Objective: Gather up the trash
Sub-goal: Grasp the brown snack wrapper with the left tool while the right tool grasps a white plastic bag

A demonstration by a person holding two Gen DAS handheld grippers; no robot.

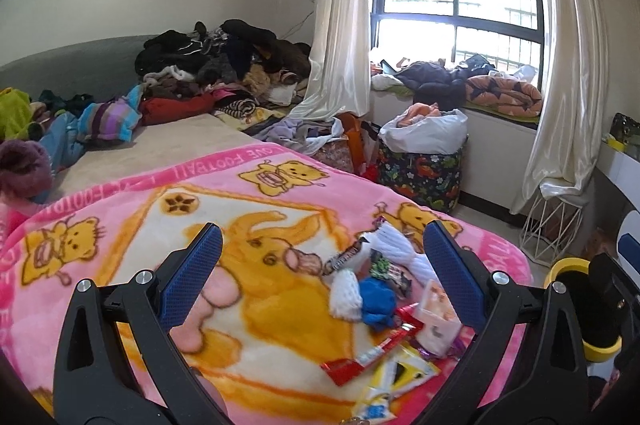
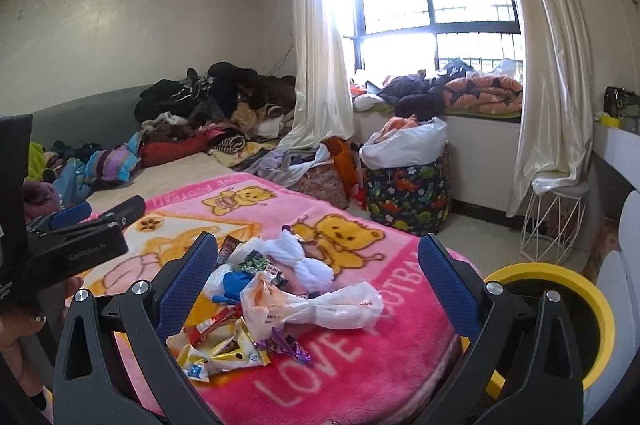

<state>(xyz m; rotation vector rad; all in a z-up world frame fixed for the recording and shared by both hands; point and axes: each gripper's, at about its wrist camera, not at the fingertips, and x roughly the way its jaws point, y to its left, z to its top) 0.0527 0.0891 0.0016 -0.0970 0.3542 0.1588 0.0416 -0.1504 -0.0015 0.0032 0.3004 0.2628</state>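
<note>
A heap of trash lies on the pink bear blanket (image 2: 360, 377): a crumpled white plastic bag (image 2: 320, 305), a white foam net (image 2: 296, 253), a blue scrap (image 2: 234, 283), a red wrapper (image 1: 360, 361), yellow wrappers (image 2: 224, 349) and a purple foil (image 2: 290, 343). My right gripper (image 2: 316, 253) hovers open above the heap, nothing between its blue pads. My left gripper (image 1: 324, 245) is open too, over the blanket with the trash toward its right finger; it also shows at the left edge (image 2: 80, 233) of the right wrist view. A yellow bin (image 2: 576, 313) stands beside the bed at right.
Piled clothes (image 2: 216, 105) cover the far end of the bed. A dinosaur-print basket (image 2: 408, 193) with a white bag stands on the floor by the window bench. A white wire stool (image 2: 556, 221) sits under the curtain. A person's hand (image 2: 16, 329) shows at lower left.
</note>
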